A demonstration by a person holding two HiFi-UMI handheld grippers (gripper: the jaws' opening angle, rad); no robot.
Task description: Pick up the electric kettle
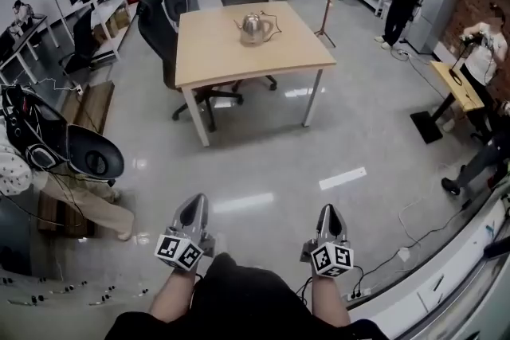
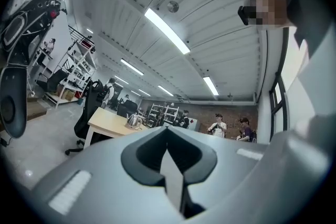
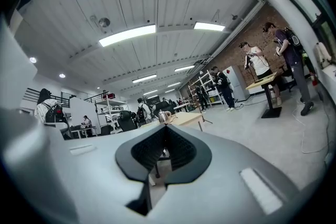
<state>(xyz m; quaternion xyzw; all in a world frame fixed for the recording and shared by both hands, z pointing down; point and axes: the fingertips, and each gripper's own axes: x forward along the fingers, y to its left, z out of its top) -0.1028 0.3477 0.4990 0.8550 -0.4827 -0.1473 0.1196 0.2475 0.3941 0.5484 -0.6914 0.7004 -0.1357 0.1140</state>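
My left gripper (image 1: 194, 201) and right gripper (image 1: 329, 211) are both pinched closed, empty. The kettle (image 1: 256, 28) sits way off on the table (image 1: 215, 52), can't see inside it.

The room was bright and evenly lit, the light falling from long strip lamps (image 2: 167, 30) on the ceiling. The polished floor (image 1: 263, 163) threw them back as pale streaks, and only a soft, short shadow lay under the table (image 1: 239, 52). The steel kettle (image 1: 256, 28) carried small highlights. From the head view the room bent outward at its edges. Both gripper views were strongly fisheyed, with black corners and bowed ceiling lines. The left gripper (image 2: 167, 131) and right gripper (image 3: 167, 128) filled the foreground slightly soft, while the distance looked sharper. A window (image 2: 294, 68) glared white.
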